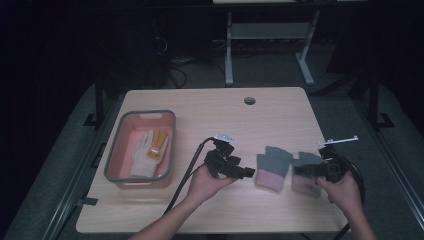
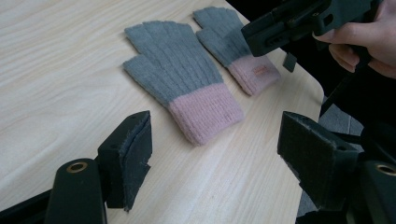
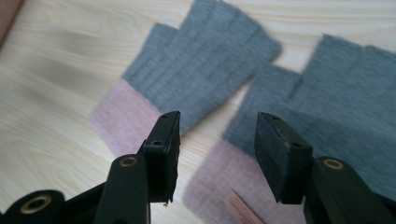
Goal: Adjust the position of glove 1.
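Two forearms enter from the near edge of the wooden table (image 1: 280, 107), each hand carrying a black gripper. Left gripper (image 1: 248, 173): held level just above the tabletop, jaws pointing toward the nearer of two grey fingerless gloves with pink cuffs. Its jaws stand wide apart with nothing between them; in the left gripper view the first glove (image 2: 180, 77) lies flat ahead of the pads, cuff toward the gripper, not touched.

Right gripper (image 1: 298, 170): held over the second glove (image 1: 306, 172), jaws pointing toward the left one. In the right gripper view the jaws are parted, hanging above the pink cuff of the second glove (image 3: 327, 116), with no fabric pinched between the pads. A small tan label shows on that cuff.

Both gloves lie side by side, edges near or touching, at the right half of the table, finger ends pointing away from the person.

At the left side stands a pink basin with a grey rim (image 1: 119, 147). Inside it lies a white and yellow work glove (image 1: 149, 150). Dark floor and a table frame lie beyond.
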Demonstrator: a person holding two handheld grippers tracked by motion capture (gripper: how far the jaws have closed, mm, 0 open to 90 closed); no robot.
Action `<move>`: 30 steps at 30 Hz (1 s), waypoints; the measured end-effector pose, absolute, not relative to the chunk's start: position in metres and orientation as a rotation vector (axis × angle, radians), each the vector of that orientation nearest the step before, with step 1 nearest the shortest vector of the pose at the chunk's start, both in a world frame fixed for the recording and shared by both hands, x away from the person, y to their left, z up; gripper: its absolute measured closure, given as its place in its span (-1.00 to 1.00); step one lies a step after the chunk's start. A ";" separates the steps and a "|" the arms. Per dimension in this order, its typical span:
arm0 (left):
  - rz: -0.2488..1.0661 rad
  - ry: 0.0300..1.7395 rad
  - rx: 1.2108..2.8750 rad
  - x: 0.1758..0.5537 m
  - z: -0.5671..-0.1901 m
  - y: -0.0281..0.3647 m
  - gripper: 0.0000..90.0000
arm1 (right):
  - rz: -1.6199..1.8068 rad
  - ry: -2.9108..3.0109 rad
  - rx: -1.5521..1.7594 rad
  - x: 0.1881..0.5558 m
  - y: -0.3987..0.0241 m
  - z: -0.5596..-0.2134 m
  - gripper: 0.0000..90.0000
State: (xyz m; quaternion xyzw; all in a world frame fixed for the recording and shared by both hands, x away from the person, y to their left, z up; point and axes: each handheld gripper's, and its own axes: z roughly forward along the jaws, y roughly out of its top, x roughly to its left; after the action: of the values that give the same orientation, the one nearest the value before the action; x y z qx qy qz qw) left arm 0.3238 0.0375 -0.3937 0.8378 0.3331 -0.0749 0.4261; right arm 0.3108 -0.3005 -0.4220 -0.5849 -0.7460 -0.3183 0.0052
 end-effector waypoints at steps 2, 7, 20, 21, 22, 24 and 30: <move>-0.192 0.832 2.099 0.324 -0.395 0.036 -0.41 | -0.971 -2.343 -1.854 0.310 -0.303 -0.423 0.14; -0.203 0.825 2.096 0.323 -0.396 0.032 -0.41 | -0.929 -2.361 -1.902 0.307 -0.308 -0.428 0.15; -0.217 0.815 2.098 0.321 -0.401 0.024 -0.42 | -0.799 -2.457 -1.962 0.308 -0.307 -0.438 0.22; -0.218 0.813 2.102 0.321 -0.401 0.023 -0.42 | -0.783 -2.460 -1.964 0.308 -0.306 -0.439 0.23; -0.216 0.811 2.106 0.321 -0.402 0.022 -0.42 | -0.767 -2.476 -1.961 0.308 -0.305 -0.440 0.23; -0.219 0.810 2.107 0.321 -0.403 0.022 -0.42 | -0.756 -2.487 -1.960 0.309 -0.304 -0.441 0.23; -0.221 0.815 2.104 0.321 -0.402 0.022 -0.42 | -0.733 -2.461 -1.983 0.310 -0.302 -0.444 0.27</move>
State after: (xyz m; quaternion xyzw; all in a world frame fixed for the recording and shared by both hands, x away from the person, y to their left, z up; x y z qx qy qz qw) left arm 0.3211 0.0217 -0.4024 0.8408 0.3255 -0.0881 0.4236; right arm 0.3097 -0.3016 -0.4444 -0.6103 -0.7576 -0.2258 -0.0515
